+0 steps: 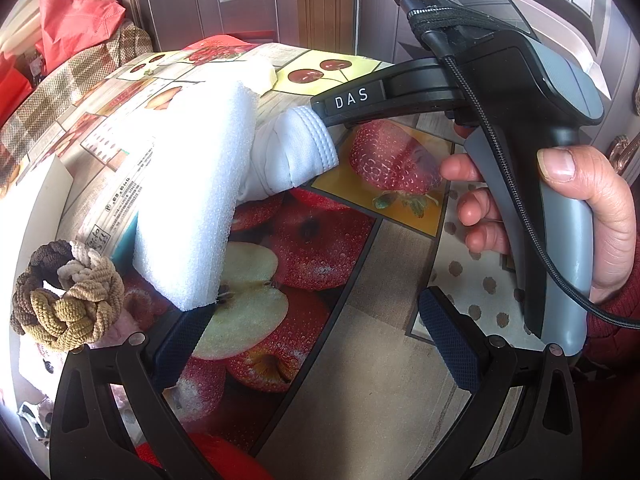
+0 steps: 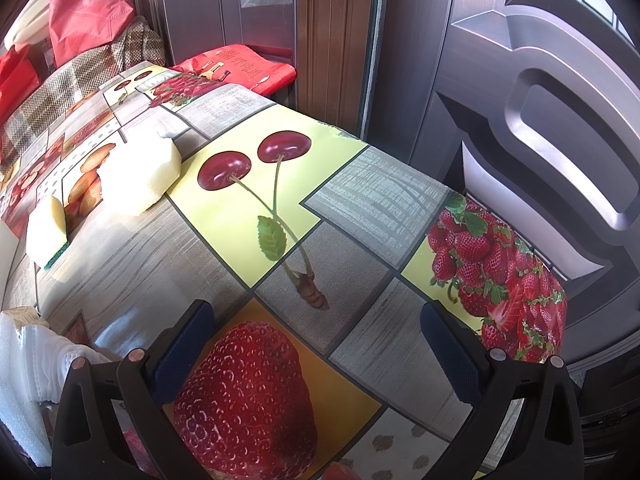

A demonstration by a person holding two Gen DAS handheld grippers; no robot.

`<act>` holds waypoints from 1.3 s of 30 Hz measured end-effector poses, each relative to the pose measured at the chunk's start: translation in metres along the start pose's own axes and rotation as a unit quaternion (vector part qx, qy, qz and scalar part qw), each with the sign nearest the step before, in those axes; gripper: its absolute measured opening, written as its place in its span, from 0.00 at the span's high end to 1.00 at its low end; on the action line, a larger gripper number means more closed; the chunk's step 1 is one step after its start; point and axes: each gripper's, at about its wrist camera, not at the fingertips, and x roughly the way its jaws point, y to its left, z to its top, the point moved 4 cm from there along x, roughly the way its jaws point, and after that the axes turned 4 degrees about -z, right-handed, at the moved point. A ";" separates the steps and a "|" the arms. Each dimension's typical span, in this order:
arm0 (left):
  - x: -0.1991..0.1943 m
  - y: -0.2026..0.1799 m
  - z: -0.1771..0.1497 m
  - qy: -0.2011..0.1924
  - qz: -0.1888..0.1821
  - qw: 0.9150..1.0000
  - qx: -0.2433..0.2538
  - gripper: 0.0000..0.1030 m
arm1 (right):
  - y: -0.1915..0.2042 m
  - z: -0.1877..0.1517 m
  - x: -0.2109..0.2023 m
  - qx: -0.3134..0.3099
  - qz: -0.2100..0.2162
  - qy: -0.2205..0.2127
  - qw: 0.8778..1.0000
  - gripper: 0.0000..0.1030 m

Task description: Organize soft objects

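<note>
Between the left tongs nothing is held: the two blue-padded arms stand wide apart over the apple print of the bench, with the near corner of the white foam block just beside, perhaps touching, the left pad. Right tongs likewise released, spread over the printed strawberry, gripping nothing; in the left view their tip sits at the cuff of the rolled white cloth, which leans against the far side of the foam block. I cannot tell whether that tip touches the cloth. Further out on my left, the braided brown-and-tan hair ties lie in a heap near the bench edge. From the right view, two sponges rest well apart from the tongs toward the far left: a pale yellow sponge and a smaller green-backed sponge. My judgement: the step in hand is picking the foam block or the cloth. To do it well, I would centre the left pads across the block's narrow faces, not its corner, close gently since foam compresses and springs, and keep the right tongs clear so the cloth is not dragged along.
</note>
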 end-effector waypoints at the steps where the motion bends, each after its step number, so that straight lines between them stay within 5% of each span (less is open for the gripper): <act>1: 0.000 0.000 0.000 0.000 0.000 1.000 0.000 0.01 | 0.000 0.000 0.000 0.000 0.000 0.000 1.000 0.00; 24: -0.001 -0.006 -0.003 -0.001 -0.010 1.000 0.007 0.01 | 0.005 0.003 0.003 0.000 0.001 0.000 1.000 0.00; 28: -0.044 -0.020 0.008 -0.060 -0.095 0.994 -0.016 0.01 | 0.005 0.003 0.003 0.000 0.000 0.000 1.000 0.00; 32: -0.130 -0.012 0.027 -0.163 -0.129 0.977 -0.040 0.00 | 0.005 0.003 0.003 0.000 0.001 0.000 1.000 0.00; 36: -0.212 0.027 0.013 -0.246 -0.108 0.959 -0.093 0.00 | 0.005 0.003 0.003 0.000 0.000 0.000 1.000 0.00; 39: -0.237 0.060 -0.018 -0.256 -0.036 0.958 -0.121 0.00 | 0.005 0.003 0.003 0.000 0.001 0.000 1.000 0.00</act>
